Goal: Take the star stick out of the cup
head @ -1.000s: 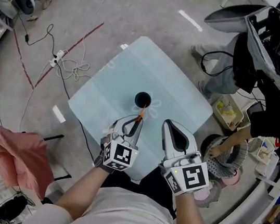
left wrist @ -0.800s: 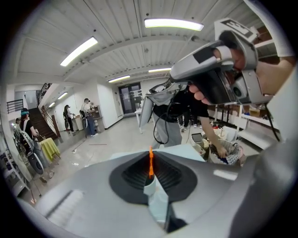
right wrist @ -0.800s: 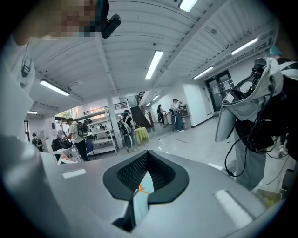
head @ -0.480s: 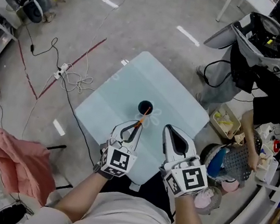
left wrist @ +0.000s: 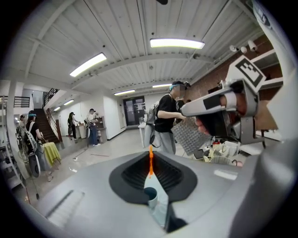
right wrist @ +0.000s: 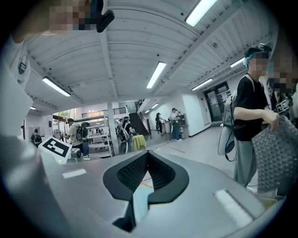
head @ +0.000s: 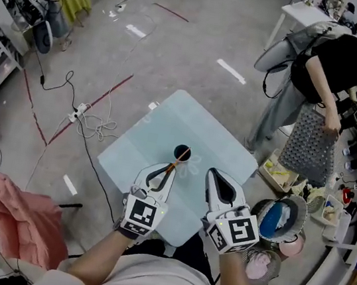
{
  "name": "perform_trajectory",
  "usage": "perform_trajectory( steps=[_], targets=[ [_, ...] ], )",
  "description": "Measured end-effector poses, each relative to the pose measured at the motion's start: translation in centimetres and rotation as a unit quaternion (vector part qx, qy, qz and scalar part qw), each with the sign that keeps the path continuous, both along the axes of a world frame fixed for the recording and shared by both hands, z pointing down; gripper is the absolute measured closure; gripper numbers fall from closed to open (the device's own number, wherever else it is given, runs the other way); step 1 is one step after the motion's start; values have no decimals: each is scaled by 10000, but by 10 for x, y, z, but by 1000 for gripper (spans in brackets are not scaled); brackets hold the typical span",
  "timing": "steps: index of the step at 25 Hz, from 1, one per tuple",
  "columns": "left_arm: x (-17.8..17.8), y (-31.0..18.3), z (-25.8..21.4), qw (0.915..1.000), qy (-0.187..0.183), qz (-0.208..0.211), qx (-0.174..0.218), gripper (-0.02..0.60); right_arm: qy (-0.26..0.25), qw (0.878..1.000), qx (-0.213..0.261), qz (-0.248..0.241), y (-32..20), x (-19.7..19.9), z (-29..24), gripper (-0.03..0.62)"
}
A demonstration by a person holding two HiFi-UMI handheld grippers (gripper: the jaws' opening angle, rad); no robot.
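The left tongs (head: 171, 167) are gripping a thin orange star stick (head: 176, 163) beside the dark round cup (head: 181, 152). The right tongs (head: 212, 173) are hovering closed, empty.

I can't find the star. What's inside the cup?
The cup just looks dark inside. An orange stick runs to its mouth, pinched in the left claw. The stick's far end, and any star on it, can't be made out in that darkness.

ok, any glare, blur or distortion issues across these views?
Head view: evenly lit and sharp, with strip-light reflections on the floor. Left gripper view: heavy fisheye, dark corners, star stick bright orange between soft-focus jaws. Right gripper view: same fisheye, mosaic patches at top left and right.
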State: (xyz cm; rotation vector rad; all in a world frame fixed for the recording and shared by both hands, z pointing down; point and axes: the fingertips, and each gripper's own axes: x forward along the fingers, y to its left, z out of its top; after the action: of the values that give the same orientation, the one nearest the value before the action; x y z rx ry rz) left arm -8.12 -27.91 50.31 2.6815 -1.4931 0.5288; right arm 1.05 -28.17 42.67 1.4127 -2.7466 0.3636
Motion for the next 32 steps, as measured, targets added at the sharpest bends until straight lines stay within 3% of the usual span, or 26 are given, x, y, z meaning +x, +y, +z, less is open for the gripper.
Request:
perform_trajectory(
  steps=[18,32],
  targets=[
    [-26,43,-114,9956,531,5,778,574,69,9973,704,173,39,-12,-64,583],
    [-52,61,-189,9864,901,-48,1371,572,180,9926,1161,298,52,-25,-117,583]
  ],
)
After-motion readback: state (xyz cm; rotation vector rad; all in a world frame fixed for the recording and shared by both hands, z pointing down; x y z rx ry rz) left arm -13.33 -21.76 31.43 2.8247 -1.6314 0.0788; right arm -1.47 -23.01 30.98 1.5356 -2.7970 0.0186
